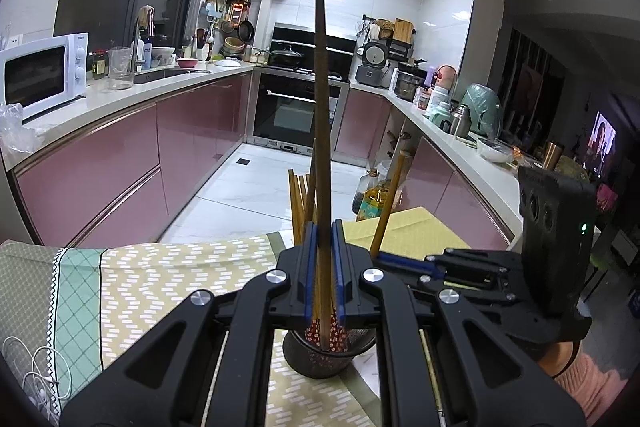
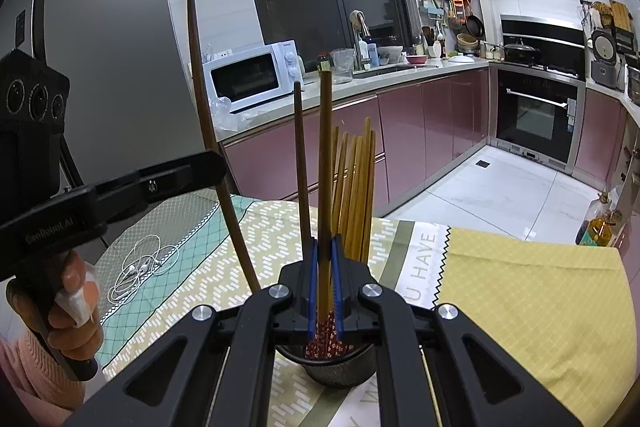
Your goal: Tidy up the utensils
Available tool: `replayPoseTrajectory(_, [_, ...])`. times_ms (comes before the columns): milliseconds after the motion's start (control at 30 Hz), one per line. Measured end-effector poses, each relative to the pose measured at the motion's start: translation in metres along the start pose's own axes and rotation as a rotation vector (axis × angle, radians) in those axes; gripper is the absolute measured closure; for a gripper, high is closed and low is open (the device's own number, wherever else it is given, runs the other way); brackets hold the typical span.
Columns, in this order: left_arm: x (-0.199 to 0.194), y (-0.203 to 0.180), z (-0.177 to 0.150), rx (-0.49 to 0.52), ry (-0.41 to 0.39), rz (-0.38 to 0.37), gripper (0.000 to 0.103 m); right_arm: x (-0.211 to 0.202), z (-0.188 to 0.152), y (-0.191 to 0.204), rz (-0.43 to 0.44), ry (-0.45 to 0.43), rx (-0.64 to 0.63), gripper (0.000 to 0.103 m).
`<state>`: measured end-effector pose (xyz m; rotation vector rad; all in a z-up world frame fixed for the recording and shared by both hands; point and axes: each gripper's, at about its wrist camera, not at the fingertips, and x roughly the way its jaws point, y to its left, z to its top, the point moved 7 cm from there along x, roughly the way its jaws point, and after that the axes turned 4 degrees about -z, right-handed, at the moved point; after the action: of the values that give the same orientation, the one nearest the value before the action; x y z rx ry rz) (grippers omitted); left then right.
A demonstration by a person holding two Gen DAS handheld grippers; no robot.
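Observation:
A dark mesh utensil holder (image 1: pixel 320 363) (image 2: pixel 336 371) stands on the patterned tablecloth with several light wooden chopsticks (image 2: pixel 356 183) upright in it. My left gripper (image 1: pixel 323 229) is shut on a long dark brown chopstick (image 1: pixel 322 99) whose lower end reaches into the holder. My right gripper (image 2: pixel 324 243) is shut on a light wooden chopstick (image 2: pixel 326 147), also upright over the holder. In the right wrist view the left gripper (image 2: pixel 218 163) comes in from the left with its dark chopstick (image 2: pixel 206 99) leaning. Another dark chopstick (image 2: pixel 300 155) stands in the holder. The right gripper (image 1: pixel 384 257) shows beside mine.
A yellow cloth (image 2: pixel 540 287) covers the table's right part. A white earphone cable (image 2: pixel 140 267) lies on the left. A person's hand (image 2: pixel 68 299) grips the left handle. Beyond the table edge are the kitchen floor, an oil bottle (image 1: pixel 372 203) and pink cabinets (image 1: pixel 120 163).

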<state>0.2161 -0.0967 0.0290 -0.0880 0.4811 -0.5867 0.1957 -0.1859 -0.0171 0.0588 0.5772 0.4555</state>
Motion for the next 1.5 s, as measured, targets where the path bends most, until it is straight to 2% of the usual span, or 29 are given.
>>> replayPoseTrajectory(233, [0.009, 0.004, -0.008, 0.008, 0.039, 0.005, 0.095, 0.005, -0.004, -0.001, 0.008, 0.015, 0.009, 0.097])
replayPoseTrajectory(433, [0.025, 0.006, -0.028, 0.035, 0.134, 0.018, 0.095, 0.011, -0.004, -0.004, 0.007, 0.035, 0.010, 0.097])
replayPoseTrajectory(667, [0.055, 0.010, -0.049, 0.014, 0.255, 0.016, 0.095, 0.029, -0.003, -0.010, 0.002, 0.066, 0.031, 0.097])
replayPoseTrajectory(933, [0.076, 0.021, -0.072, -0.003, 0.315, 0.022, 0.094, 0.041, -0.007, -0.016, -0.009, 0.089, 0.053, 0.094])
replayPoseTrajectory(1033, [0.076, 0.020, -0.075, -0.010, 0.301, 0.020, 0.088, 0.040, -0.009, -0.017, -0.009, 0.088, 0.055, 0.093])
replayPoseTrajectory(1100, [0.071, 0.019, -0.076, -0.006, 0.272, 0.037, 0.078, 0.037, -0.012, -0.016, -0.009, 0.083, 0.052, 0.085])
replayPoseTrajectory(1167, [0.065, 0.019, -0.075, 0.005, 0.242, 0.071, 0.059, 0.032, -0.014, -0.015, -0.013, 0.072, 0.049, 0.079])
replayPoseTrajectory(1300, [0.047, 0.020, -0.081, 0.012, 0.189, 0.131, 0.049, 0.020, -0.016, -0.015, -0.019, 0.047, 0.046, 0.066])
replayPoseTrajectory(1367, [0.039, 0.021, -0.082, 0.015, 0.173, 0.152, 0.037, 0.014, -0.017, -0.014, -0.020, 0.037, 0.048, 0.063])
replayPoseTrajectory(1467, [0.023, 0.024, -0.086, 0.026, 0.148, 0.191, 0.023, 0.006, -0.019, -0.012, -0.032, 0.015, 0.042, 0.049])
replayPoseTrajectory(1500, [0.018, 0.025, -0.087, 0.033, 0.140, 0.208, 0.021, 0.004, -0.019, -0.011, -0.035, 0.009, 0.039, 0.045])
